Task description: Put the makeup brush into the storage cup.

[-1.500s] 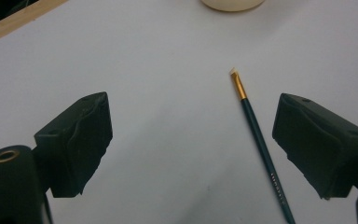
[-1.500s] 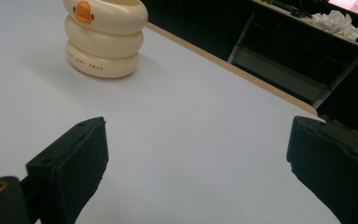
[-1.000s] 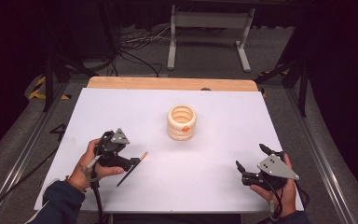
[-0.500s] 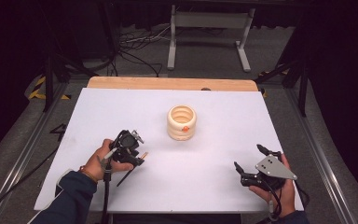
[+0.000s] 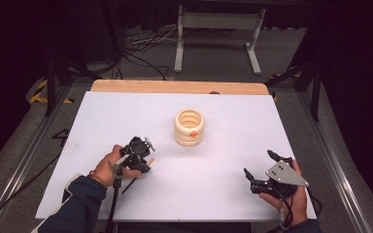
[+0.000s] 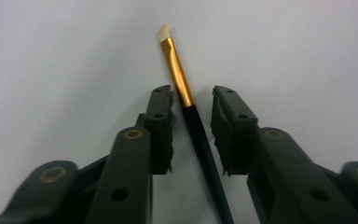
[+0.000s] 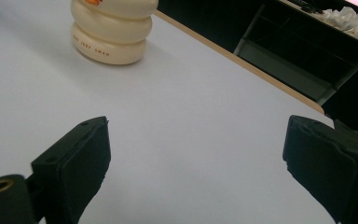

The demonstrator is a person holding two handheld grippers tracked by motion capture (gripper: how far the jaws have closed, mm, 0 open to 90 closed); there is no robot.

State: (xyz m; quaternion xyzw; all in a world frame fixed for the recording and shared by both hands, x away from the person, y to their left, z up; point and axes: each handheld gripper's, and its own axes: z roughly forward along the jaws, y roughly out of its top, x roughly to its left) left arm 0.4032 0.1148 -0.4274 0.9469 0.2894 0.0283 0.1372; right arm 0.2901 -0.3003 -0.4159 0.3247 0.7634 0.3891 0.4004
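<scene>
In the lower left of the high view, the left gripper [image 5: 143, 158] is sitting lower and nearer the frame's middle than a second ago, and its jaws have just been closing around the brush [image 6: 193, 121]. In the left gripper view the brush is lying on the white surface [image 5: 223, 145] between the pads, a sliver of gap still showing either side, so the grasp looks imminent. The right gripper [image 5: 260, 170] is resting at lower right, jaws wide apart, while the cream holder [image 5: 189, 127] is standing at centre.
</scene>
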